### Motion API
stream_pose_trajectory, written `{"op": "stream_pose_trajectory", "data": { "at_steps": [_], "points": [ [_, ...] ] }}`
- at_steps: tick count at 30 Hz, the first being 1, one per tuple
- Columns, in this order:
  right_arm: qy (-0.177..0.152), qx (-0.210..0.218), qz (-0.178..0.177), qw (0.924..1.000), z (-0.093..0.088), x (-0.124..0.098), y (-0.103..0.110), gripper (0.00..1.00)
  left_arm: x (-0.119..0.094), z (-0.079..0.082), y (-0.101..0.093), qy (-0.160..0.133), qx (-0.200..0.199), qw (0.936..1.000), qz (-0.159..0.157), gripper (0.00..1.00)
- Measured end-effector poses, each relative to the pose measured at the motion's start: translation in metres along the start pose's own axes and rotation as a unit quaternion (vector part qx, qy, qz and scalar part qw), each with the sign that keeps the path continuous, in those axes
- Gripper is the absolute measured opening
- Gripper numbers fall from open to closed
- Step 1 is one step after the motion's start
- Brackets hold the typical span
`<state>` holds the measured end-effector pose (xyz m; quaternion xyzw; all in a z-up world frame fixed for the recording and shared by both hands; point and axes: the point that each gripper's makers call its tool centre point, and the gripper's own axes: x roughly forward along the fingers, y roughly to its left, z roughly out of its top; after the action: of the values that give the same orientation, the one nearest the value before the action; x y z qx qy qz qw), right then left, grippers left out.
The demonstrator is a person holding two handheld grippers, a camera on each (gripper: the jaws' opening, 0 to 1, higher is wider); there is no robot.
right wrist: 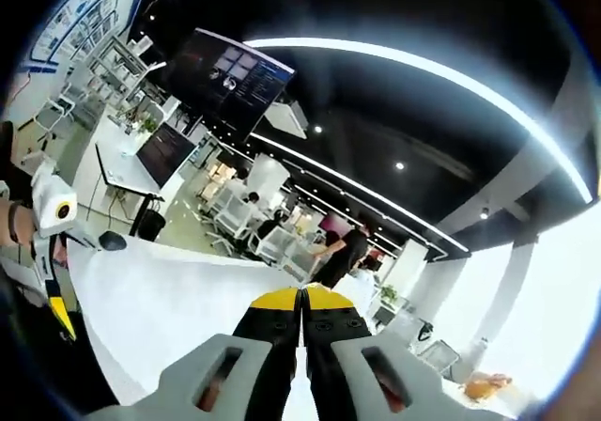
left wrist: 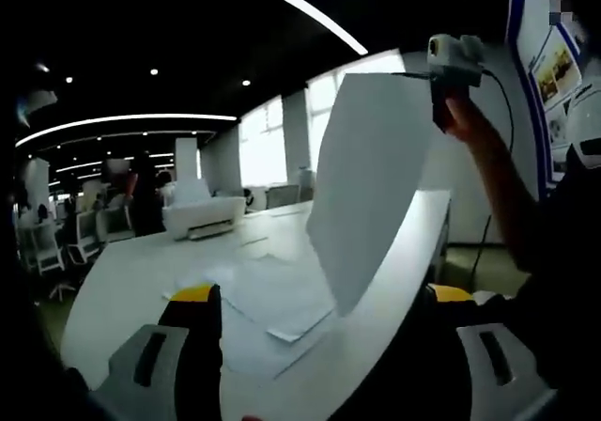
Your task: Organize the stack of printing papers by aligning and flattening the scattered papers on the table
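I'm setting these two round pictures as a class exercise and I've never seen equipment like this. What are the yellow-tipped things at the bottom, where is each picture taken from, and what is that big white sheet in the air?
A person holds a two-jaw gripper in each hand, and a small fisheye camera rides on each one, looking along its jaws.

In the left gripper view, the left gripper has its yellow-tipped jaws spread apart above a white table. Loose papers lie on it, with a white printer further back. The raised sheet is pinched at its top by the other gripper, held in a hand.

In the right gripper view, the right gripper has its jaws pressed together on the edge of that sheet. Behind is an open office.
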<state>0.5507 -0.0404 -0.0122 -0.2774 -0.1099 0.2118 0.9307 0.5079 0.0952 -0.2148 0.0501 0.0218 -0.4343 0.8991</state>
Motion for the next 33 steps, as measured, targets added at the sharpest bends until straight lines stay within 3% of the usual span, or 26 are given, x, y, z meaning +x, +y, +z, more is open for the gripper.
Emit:
{"op": "stream_pose_trajectory", "data": {
  "at_steps": [11,20,33],
  "points": [
    [0.028,0.003,0.018,0.9994,-0.006,0.019,0.000,0.00,0.012,0.008,0.005,-0.024,-0.007,0.9997,-0.006,0.90],
    [0.035,0.015,0.032,0.9988,0.002,0.027,-0.002,0.00,0.022,0.019,0.014,-0.040,-0.002,0.9992,-0.004,0.89],
    [0.020,0.019,0.046,0.9986,0.019,0.028,0.008,0.00,0.037,0.023,0.009,-0.059,0.006,0.9982,-0.003,0.87]
  ]
}}
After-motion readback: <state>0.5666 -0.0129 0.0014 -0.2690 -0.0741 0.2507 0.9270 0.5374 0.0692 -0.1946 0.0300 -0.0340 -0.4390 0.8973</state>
